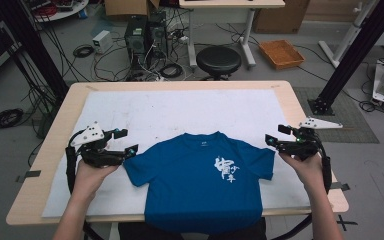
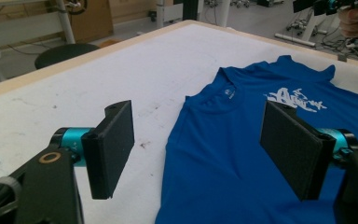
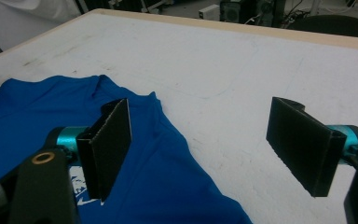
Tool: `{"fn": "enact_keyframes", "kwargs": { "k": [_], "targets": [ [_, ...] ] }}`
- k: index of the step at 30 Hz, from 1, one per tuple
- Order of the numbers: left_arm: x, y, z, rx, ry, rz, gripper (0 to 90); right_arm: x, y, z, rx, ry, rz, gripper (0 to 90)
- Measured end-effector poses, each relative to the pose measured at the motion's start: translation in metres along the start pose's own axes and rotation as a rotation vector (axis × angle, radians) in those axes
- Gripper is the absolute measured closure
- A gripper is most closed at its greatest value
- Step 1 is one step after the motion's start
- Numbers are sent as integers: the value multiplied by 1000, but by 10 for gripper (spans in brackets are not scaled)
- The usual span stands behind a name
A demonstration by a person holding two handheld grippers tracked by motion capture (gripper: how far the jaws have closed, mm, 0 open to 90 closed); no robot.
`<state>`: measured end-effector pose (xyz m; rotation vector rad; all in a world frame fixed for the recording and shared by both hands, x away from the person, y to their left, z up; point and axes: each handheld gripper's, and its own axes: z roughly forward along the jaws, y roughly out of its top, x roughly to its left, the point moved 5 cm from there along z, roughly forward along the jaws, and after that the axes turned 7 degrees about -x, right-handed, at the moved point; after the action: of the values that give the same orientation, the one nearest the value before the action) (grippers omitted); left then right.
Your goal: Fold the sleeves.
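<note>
Blue T-shirt (image 1: 200, 180) lies flat, face up, at the near edge of the white table cover (image 1: 180, 107), hem overhanging. Left gripper (image 1: 122, 142) and right gripper (image 1: 275, 135) flank the sleeves, jaws spread, grasping nothing. Recommend pinching each sleeve's outer edge squarely. White chest print (image 1: 226, 168) unreadable.

Wooden table (image 1: 50, 145) carries a white sheet (image 1: 180, 110) with faint grey smudges. Floor beyond far edge: round black stool (image 1: 218, 59), touching nothing on the table; orange tray (image 1: 281, 53) to its right; two dark computer towers (image 1: 145, 35) to its left among tangled cables (image 1: 85, 50). Small white box (image 1: 101, 41) beside the towers. Cardboard box (image 1: 127, 7) at top.
</note>
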<state>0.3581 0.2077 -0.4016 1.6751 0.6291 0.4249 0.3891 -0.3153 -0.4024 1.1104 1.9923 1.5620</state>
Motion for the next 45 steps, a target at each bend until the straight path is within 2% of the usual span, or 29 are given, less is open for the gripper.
{"fn": "enact_keyframes", "kwargs": {
  "k": [2,4,7,8,11,17,23,25,27,28,29,31,36,39,45],
  "targets": [
    [0,0,0,5,-3,1,265,0,0,0,1,0,1,218],
    [-1,0,1,7,-9,-16,265,0,-1,1,5,-1,1,218],
    [0,-2,0,28,6,-22,268,1,-2,2,10,-1,0,219],
    [3,-5,0,41,18,-44,274,0,-2,3,14,0,-1,225],
    [5,-7,-2,14,17,-53,276,0,-3,3,14,-3,-1,234],
    [11,-15,-6,30,32,-52,297,-2,-3,3,17,-10,0,239],
    [18,-23,-8,68,50,-32,297,-3,-4,3,15,-16,3,239],
    [21,-26,-10,82,54,-38,298,-3,-4,3,17,-17,6,239],
    [25,-31,-12,98,47,-53,330,-3,-5,3,16,-18,5,241],
    [29,-36,-16,122,51,-61,405,-3,-5,3,19,-17,5,248],
    [29,-36,-16,122,51,-61,414,-4,-5,3,18,-15,0,248],
    [33,-41,-17,156,74,-79,459,-4,-6,4,20,-18,1,249],
    [35,-56,-18,233,78,-147,552,-5,-6,4,23,-22,4,255],
    [36,-64,-18,271,76,-186,553,-5,-6,4,26,-24,-2,268],
    [34,-72,-12,329,58,-214,601,-5,-7,5,36,-27,0,282]
  ]
}}
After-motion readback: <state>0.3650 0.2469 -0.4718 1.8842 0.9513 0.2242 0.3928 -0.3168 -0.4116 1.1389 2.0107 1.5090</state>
